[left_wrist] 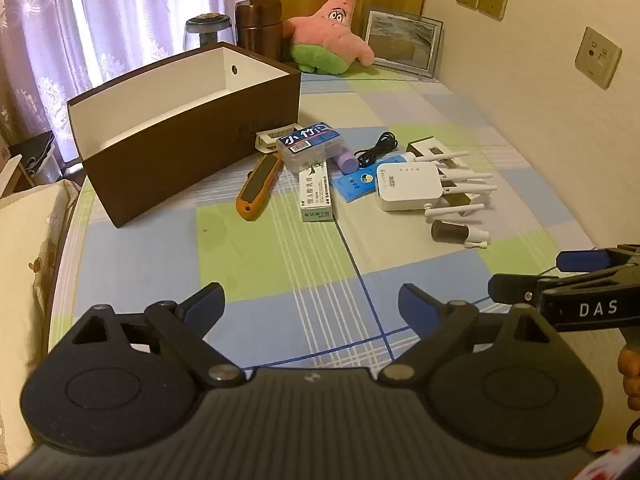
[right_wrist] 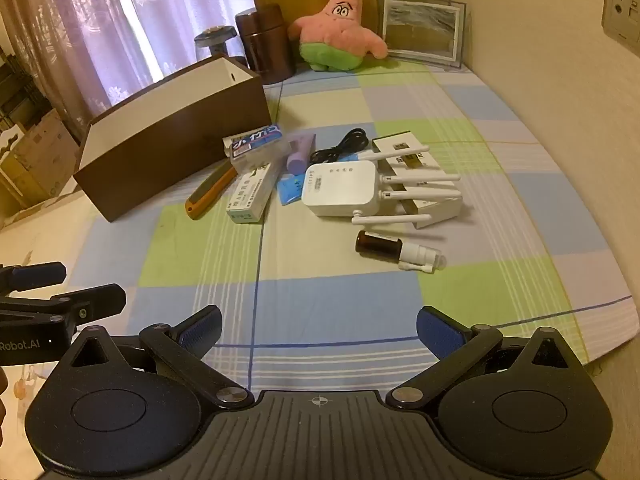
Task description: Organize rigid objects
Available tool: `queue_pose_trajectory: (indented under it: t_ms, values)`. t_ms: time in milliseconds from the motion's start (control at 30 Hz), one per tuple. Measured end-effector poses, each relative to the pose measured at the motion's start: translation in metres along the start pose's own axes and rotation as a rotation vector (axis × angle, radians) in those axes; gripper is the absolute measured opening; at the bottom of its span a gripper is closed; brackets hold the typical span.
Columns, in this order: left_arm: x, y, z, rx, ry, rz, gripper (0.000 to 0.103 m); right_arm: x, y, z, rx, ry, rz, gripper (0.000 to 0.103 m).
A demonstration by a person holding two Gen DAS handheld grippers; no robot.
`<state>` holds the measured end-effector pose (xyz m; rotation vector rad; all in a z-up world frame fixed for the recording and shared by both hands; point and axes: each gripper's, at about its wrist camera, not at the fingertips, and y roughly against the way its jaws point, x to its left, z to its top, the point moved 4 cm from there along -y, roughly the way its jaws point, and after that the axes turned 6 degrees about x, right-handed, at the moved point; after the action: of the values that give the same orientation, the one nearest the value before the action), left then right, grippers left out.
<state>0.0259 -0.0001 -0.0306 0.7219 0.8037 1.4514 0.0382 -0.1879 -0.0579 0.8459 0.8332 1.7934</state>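
A brown open box point(left_wrist: 188, 152) point(right_wrist: 168, 148) with white inside stands on the checked cloth. Beside it lie an orange utility knife point(left_wrist: 258, 188) point(right_wrist: 210, 192), a clear case with a blue label point(left_wrist: 310, 146) point(right_wrist: 258, 148), a white carton point(left_wrist: 317, 194) point(right_wrist: 250, 196), a purple tube point(left_wrist: 347, 160) point(right_wrist: 299, 156), a blue card point(left_wrist: 356, 184), a black cable point(left_wrist: 378, 148) point(right_wrist: 340, 146), a white router point(left_wrist: 412, 186) point(right_wrist: 344, 190) with antennas, and a dark spray bottle point(left_wrist: 456, 233) point(right_wrist: 396, 250). My left gripper point(left_wrist: 312, 306) and right gripper point(right_wrist: 318, 326) are open and empty, near the cloth's front.
A pink star plush point(left_wrist: 332, 32) point(right_wrist: 340, 28), a brown flask point(left_wrist: 260, 28) point(right_wrist: 266, 40), a glass jar point(left_wrist: 208, 30) and a framed picture point(left_wrist: 404, 40) point(right_wrist: 422, 30) stand at the back. The wall with sockets runs along the right. A pillow point(left_wrist: 28, 240) lies left.
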Motion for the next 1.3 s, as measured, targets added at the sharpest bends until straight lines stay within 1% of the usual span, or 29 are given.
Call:
queue_pose_trajectory:
  t_ms: [433, 1300]
  values:
    - [0.0006, 0.0017, -0.0011, -0.003, -0.003, -0.009, 0.092, 0.0012, -0.0002, 0.0005, -0.006, 0.002, -0.003, 0.101]
    - [-0.0006, -0.0002, 0.0001, 0.005, 0.001, -0.003, 0.092, 0.0055, -0.0007, 0.0016, -0.006, 0.002, -0.004, 0.101]
